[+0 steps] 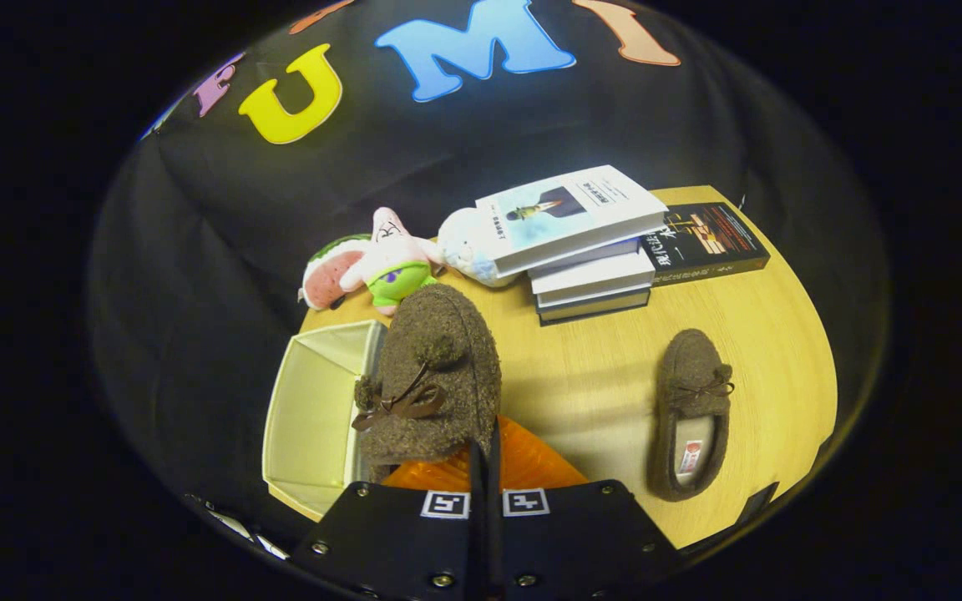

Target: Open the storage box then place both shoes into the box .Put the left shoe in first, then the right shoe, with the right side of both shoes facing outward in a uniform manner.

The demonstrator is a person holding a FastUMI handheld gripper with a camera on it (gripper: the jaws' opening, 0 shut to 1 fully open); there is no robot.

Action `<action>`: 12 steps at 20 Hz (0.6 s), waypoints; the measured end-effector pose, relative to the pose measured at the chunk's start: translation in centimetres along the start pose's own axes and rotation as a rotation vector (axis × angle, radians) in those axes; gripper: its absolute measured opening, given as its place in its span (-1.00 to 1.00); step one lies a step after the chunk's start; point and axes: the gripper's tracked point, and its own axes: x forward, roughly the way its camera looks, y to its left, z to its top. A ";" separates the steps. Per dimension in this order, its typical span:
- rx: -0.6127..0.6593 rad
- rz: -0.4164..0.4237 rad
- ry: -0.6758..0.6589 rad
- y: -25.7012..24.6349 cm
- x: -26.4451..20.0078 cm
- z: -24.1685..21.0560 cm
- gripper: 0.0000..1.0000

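Shoe [435,367] held up just ahead of claw [485,455], toe pointing away, bow on top; fingers pressed together on its heel edge, almost no gap between them. Box [314,409] open, just beside this shoe, at counter [598,376] edge. Second shoe [692,413] flat on counter on the other side, well apart, opening up, label inside. Beyond: stack of books [585,250], dark book [711,242] next to it, plush toys [381,263] near wall, one pale toy [464,242] touching the stack.
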 end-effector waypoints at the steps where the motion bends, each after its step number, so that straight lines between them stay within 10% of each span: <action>1: 0.000 0.018 -0.001 1.2 -0.3 0.3 -0.99; 12: -0.061 0.101 0.085 14.4 5.8 -1.1 -0.99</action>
